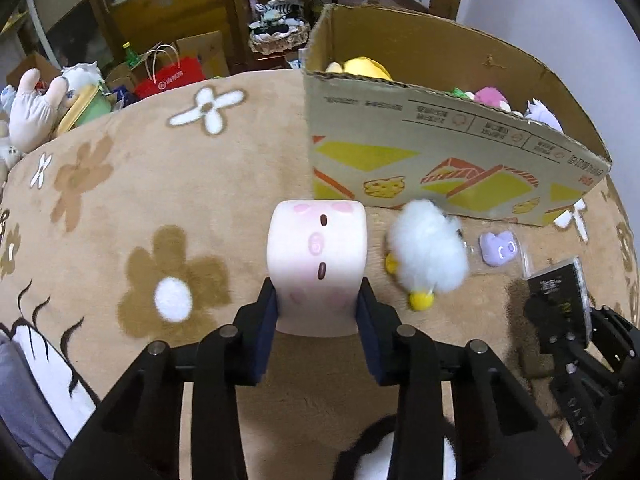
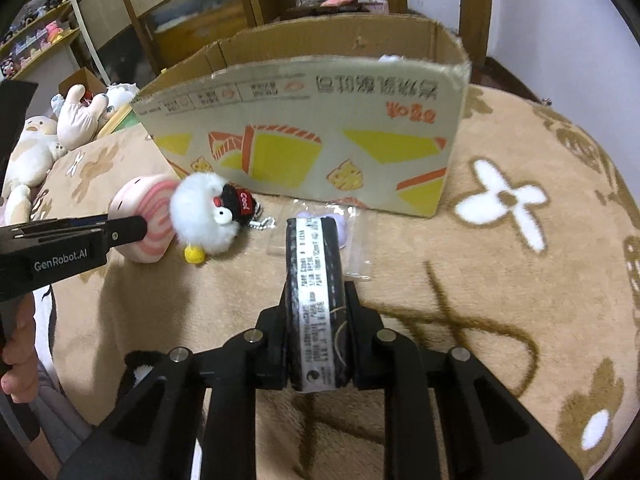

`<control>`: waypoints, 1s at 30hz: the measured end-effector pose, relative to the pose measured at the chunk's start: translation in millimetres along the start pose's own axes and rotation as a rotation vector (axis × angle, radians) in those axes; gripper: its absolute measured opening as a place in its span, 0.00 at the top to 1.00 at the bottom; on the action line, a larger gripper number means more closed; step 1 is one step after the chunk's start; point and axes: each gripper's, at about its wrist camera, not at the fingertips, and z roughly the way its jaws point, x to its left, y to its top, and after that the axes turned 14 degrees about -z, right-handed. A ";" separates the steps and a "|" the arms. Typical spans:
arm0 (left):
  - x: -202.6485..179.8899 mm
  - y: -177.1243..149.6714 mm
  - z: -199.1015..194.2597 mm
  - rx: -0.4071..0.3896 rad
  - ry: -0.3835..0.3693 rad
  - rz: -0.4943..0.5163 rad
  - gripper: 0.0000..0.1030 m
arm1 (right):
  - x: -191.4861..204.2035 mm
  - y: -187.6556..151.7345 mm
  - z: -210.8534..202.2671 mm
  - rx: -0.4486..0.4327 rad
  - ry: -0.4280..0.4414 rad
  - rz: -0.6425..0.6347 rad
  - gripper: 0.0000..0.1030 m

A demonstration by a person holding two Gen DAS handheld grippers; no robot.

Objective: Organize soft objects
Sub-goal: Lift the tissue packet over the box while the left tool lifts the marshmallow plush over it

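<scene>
A pale pink block plush with a small face point(image 1: 316, 240) lies on the flowered tan blanket point(image 1: 160, 184), and my left gripper point(image 1: 317, 292) is shut on its near end. From the right wrist view the same plush point(image 2: 148, 200) shows its pink swirled side, with the left gripper point(image 2: 136, 226) on it. My right gripper point(image 2: 318, 296) is shut on a flat black pack with a white label point(image 2: 316, 264), held on edge. A white fluffy toy with yellow feet point(image 1: 428, 252) and a small purple toy in a clear bag point(image 1: 498, 248) lie between the two grippers.
An open cardboard box point(image 1: 400, 152) stands just behind, holding a yellow plush point(image 1: 368, 66) and a pink one point(image 1: 490, 96). A black-and-white plush point(image 1: 380, 452) lies under the left gripper. More plush toys point(image 1: 32, 108) sit beyond the blanket's left edge. A hand point(image 2: 16, 364) holds the left gripper.
</scene>
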 end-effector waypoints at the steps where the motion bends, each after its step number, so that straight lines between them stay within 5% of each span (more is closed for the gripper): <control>1: 1.1 -0.5 -1.5 -0.001 -0.003 -0.006 0.65 | -0.9 -0.6 -5.7 -0.015 -0.011 -0.001 0.79; 16: -9.0 -25.6 -81.9 -0.233 -0.093 0.104 0.69 | 21.3 16.7 -82.6 -0.298 -0.170 -0.075 0.79; 25: -19.8 -32.8 -135.9 -0.440 -0.181 0.128 0.69 | 18.6 24.4 -113.9 -0.400 -0.174 -0.056 0.79; 30: -22.8 -29.1 -147.9 -0.515 -0.168 0.147 0.69 | 8.8 38.3 -131.2 -0.468 -0.157 -0.034 0.79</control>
